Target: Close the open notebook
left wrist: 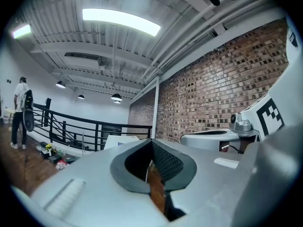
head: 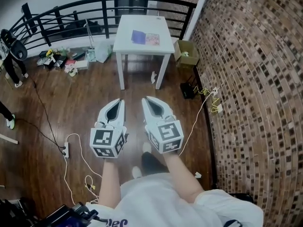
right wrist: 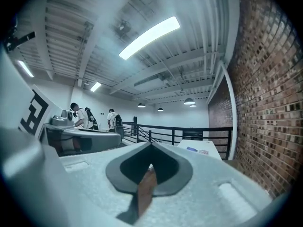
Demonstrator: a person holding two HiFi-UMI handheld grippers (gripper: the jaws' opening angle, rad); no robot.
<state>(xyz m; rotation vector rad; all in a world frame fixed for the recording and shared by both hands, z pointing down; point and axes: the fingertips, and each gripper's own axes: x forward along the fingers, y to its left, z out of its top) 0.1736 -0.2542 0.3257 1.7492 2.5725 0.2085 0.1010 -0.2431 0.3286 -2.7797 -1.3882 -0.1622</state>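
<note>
The open notebook lies flat on the white desk at upper centre of the head view, on the half of the top nearer the brick wall. It is spread sideways across the frame, purple page left, pinkish page right. Its long axis therefore runs left-right in the frame, and the fold looks to run away from you, though it is too small to be sure.

Both tools are well apart from it, down at lower centre of the frame over the wood floor, pointing up-frame toward the desk. Your right hand-held gripper sits almost straight below the notebook in the frame, so it lines up better. Your left hand-held gripper is just beside it, offset toward the desk's left legs. Neither is clearly closer.

Each one has its jaws pressed together at the tips with nothing between them. Only a sliver of floor shows behind the pads in each gripper view. In the right gripper view the desk shows just right of the jaw tips with the notebook on it.

Likely next step: close the gap to the desk first. Then a jaw tip has to get under one page edge and fold it sideways onto the other.
</note>
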